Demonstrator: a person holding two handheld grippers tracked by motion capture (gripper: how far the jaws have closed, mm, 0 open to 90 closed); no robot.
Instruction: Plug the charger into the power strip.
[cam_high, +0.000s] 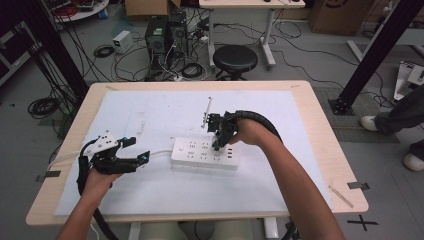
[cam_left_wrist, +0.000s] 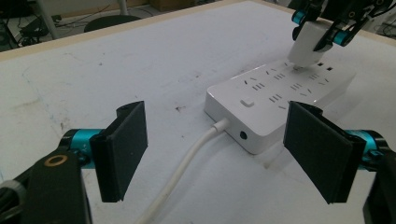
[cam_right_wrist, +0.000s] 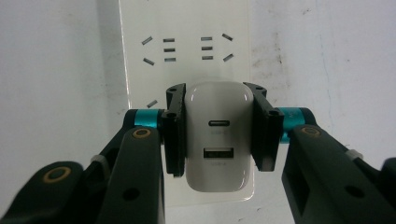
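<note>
A white power strip (cam_high: 205, 154) lies in the middle of the table, its cord running off to the left. My right gripper (cam_high: 218, 140) points down over the strip, shut on a white USB charger (cam_right_wrist: 218, 135) with two ports facing the camera. The charger (cam_left_wrist: 308, 43) stands with its lower end at the strip's sockets (cam_left_wrist: 299, 70); whether its prongs are in I cannot tell. My left gripper (cam_high: 134, 152) rests on the table left of the strip, jaws wide open around nothing, with the strip's cord end (cam_left_wrist: 219, 128) ahead of them.
A white sheet (cam_high: 150, 115) covers most of the wooden table (cam_high: 330, 150). A thin rod (cam_high: 206, 111) stands just behind the right gripper. A black stool (cam_high: 235, 59), computers and cables sit on the floor beyond the far edge. A person's feet (cam_high: 395, 135) are at the right.
</note>
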